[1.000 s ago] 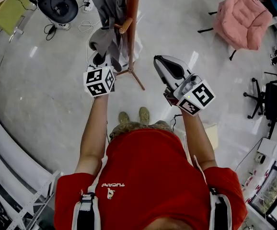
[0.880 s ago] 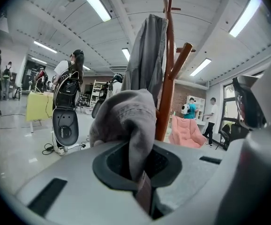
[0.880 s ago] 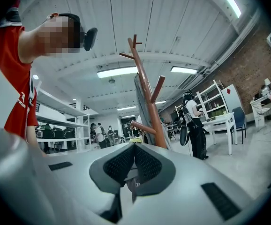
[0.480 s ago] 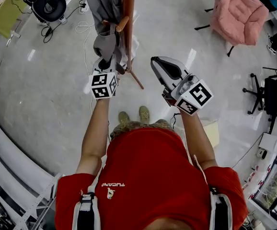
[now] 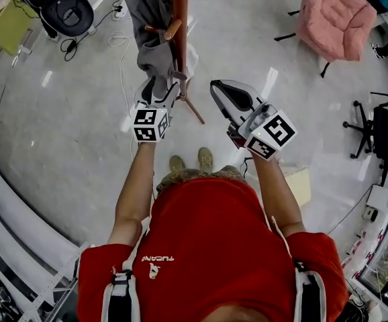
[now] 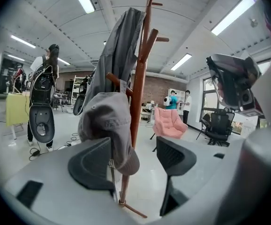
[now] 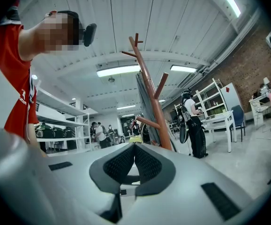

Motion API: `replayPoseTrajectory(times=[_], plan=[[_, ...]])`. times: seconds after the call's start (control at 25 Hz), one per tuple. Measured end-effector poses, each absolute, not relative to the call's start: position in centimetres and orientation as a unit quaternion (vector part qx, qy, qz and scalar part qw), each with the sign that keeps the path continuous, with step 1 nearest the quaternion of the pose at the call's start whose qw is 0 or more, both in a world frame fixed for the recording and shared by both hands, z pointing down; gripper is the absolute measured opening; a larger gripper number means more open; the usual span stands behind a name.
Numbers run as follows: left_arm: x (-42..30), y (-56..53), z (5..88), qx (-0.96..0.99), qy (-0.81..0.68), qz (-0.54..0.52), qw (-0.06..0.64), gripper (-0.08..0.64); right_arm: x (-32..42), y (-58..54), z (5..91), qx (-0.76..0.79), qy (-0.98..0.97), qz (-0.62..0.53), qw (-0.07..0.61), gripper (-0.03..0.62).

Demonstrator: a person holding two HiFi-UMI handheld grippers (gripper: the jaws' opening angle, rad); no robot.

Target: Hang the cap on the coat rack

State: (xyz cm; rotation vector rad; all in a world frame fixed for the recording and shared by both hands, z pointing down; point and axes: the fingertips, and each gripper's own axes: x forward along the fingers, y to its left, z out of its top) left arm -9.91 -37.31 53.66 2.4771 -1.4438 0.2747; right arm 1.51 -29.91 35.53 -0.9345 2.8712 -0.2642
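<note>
The grey cap [image 5: 157, 62] [image 6: 105, 125] hangs from a low peg of the brown wooden coat rack [image 5: 180, 19] [image 6: 138, 102]. My left gripper [image 5: 159, 89] [image 6: 133, 149] is right below it and its jaws are opening. The cap's brim hangs down between them, and the pads do not press on it. My right gripper [image 5: 219, 87] [image 7: 134, 149] is shut and empty, held to the right of the rack's pole. A grey garment [image 5: 143, 5] [image 6: 121, 46] hangs higher on the same rack.
A pink armchair [image 5: 338, 19] [image 6: 168, 123] stands at the far right, and a black office chair [image 5: 382, 136] is nearer. A black round device [image 5: 66, 9] and a yellow-green table [image 5: 6, 19] are at the far left. Cables [image 5: 120, 35] lie near the rack's foot.
My left gripper has moved right toward the rack with the cap. Its jaws, shut on the cap before, now stand apart. The right gripper has barely moved.
</note>
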Motion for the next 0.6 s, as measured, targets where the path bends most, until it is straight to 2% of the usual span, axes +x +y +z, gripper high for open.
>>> replayPoseTrajectory(times=[0.28,0.6], plan=[[-10.0,-34.9,51.1,0.861,-0.491,0.087,0.098,0.296,0.4,-29.4,36.1,-0.297,0.949,-0.090,0.056,0.025],[-9.8,-31.7,41.6,0.881,-0.471,0.004,0.041,0.296,-1.0,-29.2,35.6,-0.283,0.953,-0.080,0.071,0.025]])
